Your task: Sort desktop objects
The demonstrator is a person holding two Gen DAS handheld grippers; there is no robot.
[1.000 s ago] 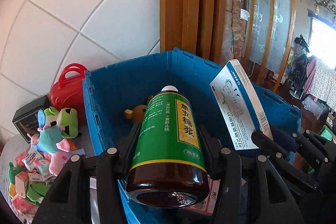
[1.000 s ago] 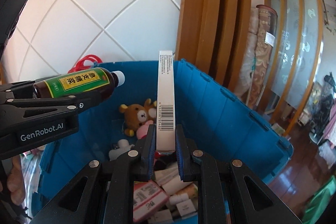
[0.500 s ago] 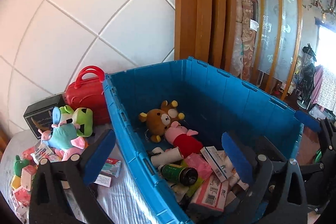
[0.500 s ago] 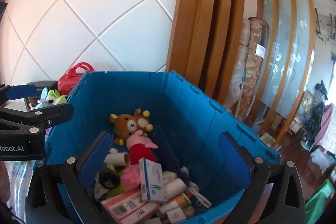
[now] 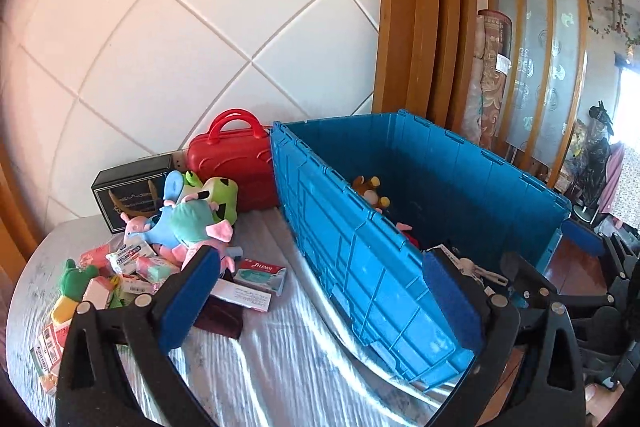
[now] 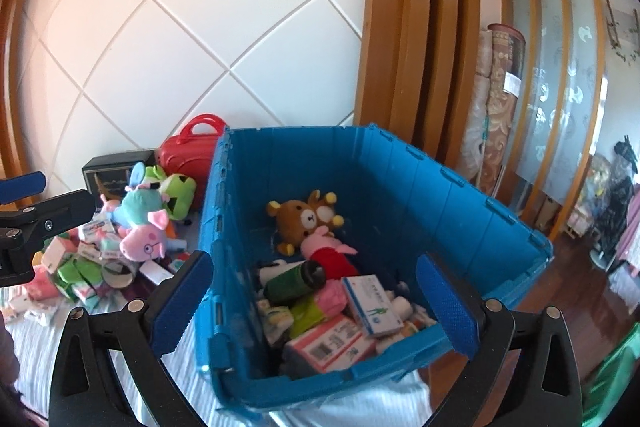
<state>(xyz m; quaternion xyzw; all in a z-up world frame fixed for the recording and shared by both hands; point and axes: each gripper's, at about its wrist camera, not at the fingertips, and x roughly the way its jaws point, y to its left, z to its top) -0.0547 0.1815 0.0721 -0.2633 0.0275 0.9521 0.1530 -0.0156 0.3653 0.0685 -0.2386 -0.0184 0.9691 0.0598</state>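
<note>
While both grippers are standing wide with nothing between their blue pads, the blue bin [image 6: 460, 211] is sitting on the striped cloth [image 5: 276, 355], holding a bear [image 6: 300, 219], a pink pig toy [image 6: 328, 251], a green bottle [image 6: 292, 281] lying on its side and a white-and-blue box [image 6: 372, 303] whose print is too small to read. The right gripper [image 6: 316, 307] is hovering at the bin's near end. The left gripper [image 5: 320, 301] is straddling the bin's left wall. Just left of the bin, a box reading "TYLENOL" [image 5: 261, 275] is lying among more cartons and plush toys [image 5: 188, 219]. Behind them, a red case [image 5: 232, 163] and a black box [image 5: 128, 191] are sitting against the tiled wall [image 5: 200, 27].
</note>
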